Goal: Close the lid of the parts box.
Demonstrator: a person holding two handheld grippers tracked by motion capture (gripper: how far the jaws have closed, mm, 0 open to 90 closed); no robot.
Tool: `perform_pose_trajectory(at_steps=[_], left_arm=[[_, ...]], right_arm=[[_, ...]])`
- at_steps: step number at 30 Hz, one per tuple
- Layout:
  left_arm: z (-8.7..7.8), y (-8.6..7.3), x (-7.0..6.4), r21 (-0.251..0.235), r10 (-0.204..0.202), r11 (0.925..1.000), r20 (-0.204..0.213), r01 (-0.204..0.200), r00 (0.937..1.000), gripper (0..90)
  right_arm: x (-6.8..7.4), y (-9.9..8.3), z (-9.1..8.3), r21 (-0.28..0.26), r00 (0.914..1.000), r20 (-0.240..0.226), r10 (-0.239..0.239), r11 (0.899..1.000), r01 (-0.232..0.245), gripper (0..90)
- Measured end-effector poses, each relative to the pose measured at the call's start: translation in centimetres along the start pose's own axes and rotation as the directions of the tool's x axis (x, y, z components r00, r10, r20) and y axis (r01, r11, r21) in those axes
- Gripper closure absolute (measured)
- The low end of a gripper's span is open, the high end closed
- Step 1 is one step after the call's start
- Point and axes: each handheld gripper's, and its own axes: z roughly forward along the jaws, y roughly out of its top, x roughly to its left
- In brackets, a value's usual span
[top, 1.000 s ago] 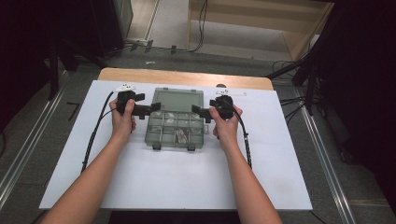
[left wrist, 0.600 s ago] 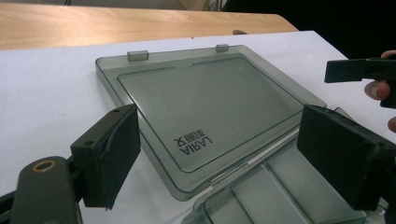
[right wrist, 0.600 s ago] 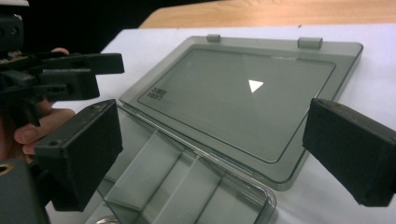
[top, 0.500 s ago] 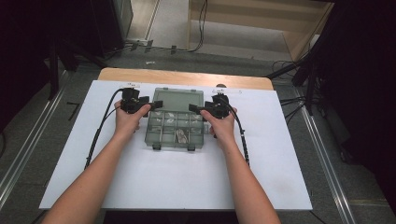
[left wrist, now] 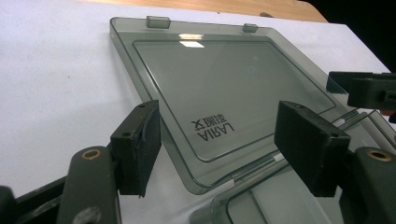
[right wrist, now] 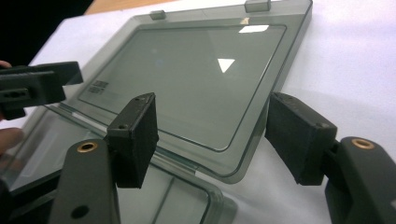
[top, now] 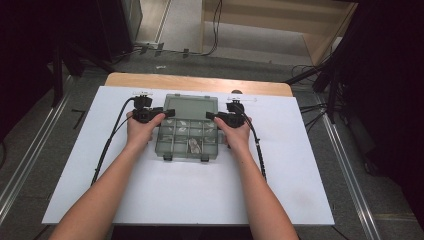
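The box [top: 187, 135] sits mid-bench [top: 300, 190], its lid [top: 192, 106] folded flat on the far side, long axis running left to right. The left hand-held gripper [top: 161, 114] and right hand-held gripper [top: 216, 116] flank the hinge ends, equally near, both with jaws wide and holding nothing. The lid lies just ahead of each; whether any jaw touches its edge is hard to tell.

My high camera sits above my side of the worktop [top: 280, 200], looking forward and down from well back. Each tool camera rides low and close, sighting along its own jaws. Both tool views share the open lid [left wrist: 233, 93] from opposite sides, and each catches the other tool's jaw at its edge.
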Motion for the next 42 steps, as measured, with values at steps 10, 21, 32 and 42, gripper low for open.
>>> perform_pose_trajectory(at_steps=[10, 21, 32, 42], left_arm=[[0.9, -0.4, 0.6, 0.05, -0.076, 0.9959, -0.008, 0.076, 0.9971, 35.6], [-0.1, 0.2, 1.2, 0.008, -0.08, 0.9967, 0.018, 0.08, 0.9966, 60.0], [-2.1, 0.0, 1.4, -0.052, 0.038, 0.998, 0.041, -0.036, 0.9984, 82.4], [-3.0, 1.2, 1.1, -0.098, 0.024, 0.995, 0.013, -0.023, 0.9996, 74.1]], right_arm=[[-0.9, -0.2, 0.9, 0.032, 0.9987, -0.02, 0.048, 0.998, -0.047, 37.7], [-1.1, -0.1, -0.2, -0.023, 1.0, -0.004, 0.003, 1.0, -0.003, 62.2], [-0.1, -0.2, -2.3, -0.087, 0.9833, 0.064, -0.171, 0.981, 0.176, 81.6], [0.6, -0.7, -2.4, -0.124, 0.9723, 0.111, -0.206, 0.968, 0.219, 82.5]])
